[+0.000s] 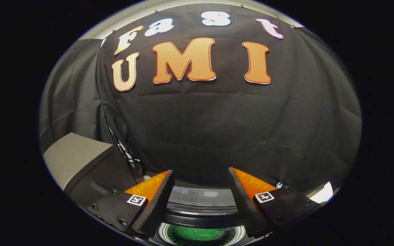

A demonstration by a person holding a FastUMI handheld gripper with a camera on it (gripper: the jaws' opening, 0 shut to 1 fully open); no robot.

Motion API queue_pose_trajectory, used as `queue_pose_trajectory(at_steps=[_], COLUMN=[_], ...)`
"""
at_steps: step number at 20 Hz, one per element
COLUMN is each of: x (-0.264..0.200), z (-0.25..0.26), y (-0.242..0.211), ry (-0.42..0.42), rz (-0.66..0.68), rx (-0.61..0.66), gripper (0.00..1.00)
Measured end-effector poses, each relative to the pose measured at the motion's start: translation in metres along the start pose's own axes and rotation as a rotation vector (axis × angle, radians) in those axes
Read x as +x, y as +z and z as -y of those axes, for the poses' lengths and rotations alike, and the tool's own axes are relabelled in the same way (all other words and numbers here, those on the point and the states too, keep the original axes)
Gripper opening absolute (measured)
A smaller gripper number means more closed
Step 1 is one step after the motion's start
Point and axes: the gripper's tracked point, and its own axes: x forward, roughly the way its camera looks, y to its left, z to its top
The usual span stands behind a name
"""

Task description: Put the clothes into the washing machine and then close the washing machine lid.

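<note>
My gripper (200,171) is open, its fingers spread wide with nothing between them. It points at the black booth wall. Low between the fingers lies the washing machine (200,216), seen from above: a dark rim and a grey panel (197,196) at its back. Beneath that a white ring frames the round drum opening, and a green garment (200,235) lies inside it. The fingers hang above the machine and touch nothing. I cannot tell where the lid stands.
A grey box-like cabinet (72,159) stands to the left of the fingers, with thin cables (125,153) running down beside it. The black cloth wall (217,130) rises close beyond the machine. A bright white patch (322,194) shows past the right finger.
</note>
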Motion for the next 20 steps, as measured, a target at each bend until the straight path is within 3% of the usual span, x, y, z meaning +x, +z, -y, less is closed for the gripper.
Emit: queue_pose_trajectory(at_steps=[12,16,20], x=[-0.045,-0.053,-0.075], z=[0.006,0.009,0.011], y=[-0.099,-0.092,-0.057], ry=[-0.003,-0.011,-0.007], rz=[-0.148,-0.124,-0.041], rx=[0.085,0.094,0.1], gripper=[1.0,0.99,0.99])
